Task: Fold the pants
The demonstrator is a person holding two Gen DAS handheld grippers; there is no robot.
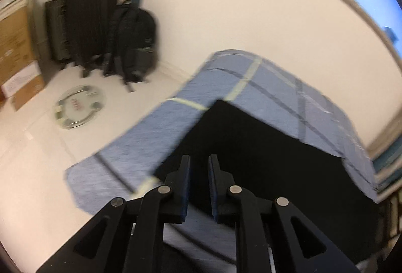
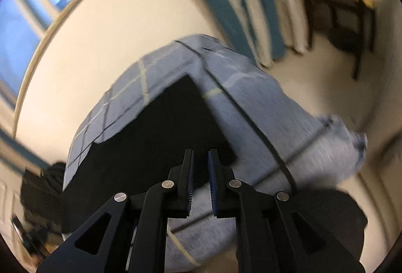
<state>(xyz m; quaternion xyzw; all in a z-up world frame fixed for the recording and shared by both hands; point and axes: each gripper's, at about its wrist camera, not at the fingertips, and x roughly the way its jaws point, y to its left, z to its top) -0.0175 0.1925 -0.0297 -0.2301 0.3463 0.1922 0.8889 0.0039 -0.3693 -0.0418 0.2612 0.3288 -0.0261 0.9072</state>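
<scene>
Apparently released, the black pants (image 1: pixel 263 147) lie flat on the bed (image 1: pixel 155 127) at lower centre; left hand-held gripper (image 1: pixel 199 160) and right hand-held gripper (image 2: pixel 201 154) stand slightly parted, empty.

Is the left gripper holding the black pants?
No, the left gripper stands slightly open and empty above the black pants lying on the bed.

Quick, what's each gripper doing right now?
Left gripper: slightly open, empty, above the black pants.
Right gripper: slightly open, empty.
</scene>
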